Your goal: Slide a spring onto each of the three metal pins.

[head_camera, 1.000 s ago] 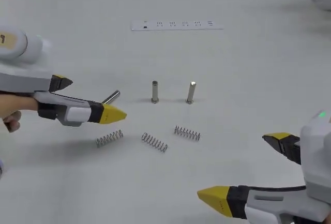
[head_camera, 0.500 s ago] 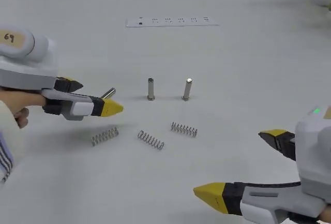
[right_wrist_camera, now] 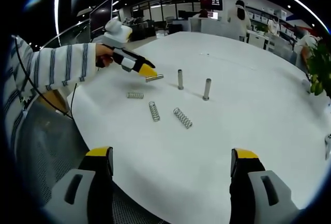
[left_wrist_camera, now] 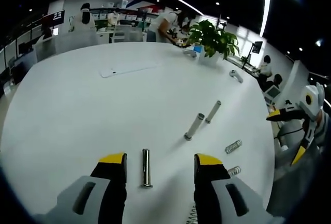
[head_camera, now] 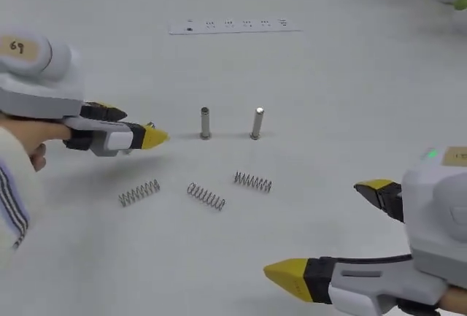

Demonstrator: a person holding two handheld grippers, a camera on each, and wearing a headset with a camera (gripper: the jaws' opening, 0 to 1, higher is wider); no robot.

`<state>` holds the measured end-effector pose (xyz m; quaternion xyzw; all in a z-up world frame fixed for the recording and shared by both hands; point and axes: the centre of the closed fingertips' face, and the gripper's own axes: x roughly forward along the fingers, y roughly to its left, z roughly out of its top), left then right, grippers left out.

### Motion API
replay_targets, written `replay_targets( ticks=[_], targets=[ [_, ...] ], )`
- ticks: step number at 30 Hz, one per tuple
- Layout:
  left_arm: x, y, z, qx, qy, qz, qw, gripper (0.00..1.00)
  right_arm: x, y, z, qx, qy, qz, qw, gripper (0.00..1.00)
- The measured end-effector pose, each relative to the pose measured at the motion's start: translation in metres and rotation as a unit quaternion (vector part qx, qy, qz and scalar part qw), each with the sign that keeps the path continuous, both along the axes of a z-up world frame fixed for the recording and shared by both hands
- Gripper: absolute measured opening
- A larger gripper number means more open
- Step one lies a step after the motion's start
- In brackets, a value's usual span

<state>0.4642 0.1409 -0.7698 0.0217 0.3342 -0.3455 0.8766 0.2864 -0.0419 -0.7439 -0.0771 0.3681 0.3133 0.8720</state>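
- The left gripper hangs low over the white tabletop at the left of the head view, with its jaws apart and nothing clamped.
- In the left gripper view, the lying pin rests flat on the tabletop between those open jaws. There is a gap on both sides, and the pin is nearer the jaw on that view's left.
- In the right gripper view, the left gripper's yellow tip sits just beside the lying pin.
- 2 more pins stand upright and side by side near the middle: the left upright pin and the right upright pin. Both are bare.
- 3 springs lie loose in a rough row in front of the pins, well apart from each other: the left spring, the middle spring and the right spring. None is on a pin.
- The right gripper is at the lower right, well apart from the springs, with its jaws wide apart and empty.
- A white power strip lies flat at the far side.
- A striped sleeve shows behind the left gripper.
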Motion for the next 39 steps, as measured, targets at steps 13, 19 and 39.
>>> replay_targets(
  ticks=[13,19,39],
  targets=[
    [0.007,-0.005,-0.014,-0.006,0.028,0.015,0.9995,0.27,0.001,-0.001,-0.001,0.002,0.003,-0.005,1.0000,0.93],
    [0.008,-0.005,-0.020,-0.002,0.034,0.019,0.9992,0.20,0.000,0.001,-0.001,0.004,0.004,-0.004,1.0000,0.93],
    [0.011,0.000,-0.032,0.043,0.026,0.023,0.9985,0.10,0.001,0.001,0.002,0.013,-0.002,-0.011,0.9999,0.96]
  ],
)
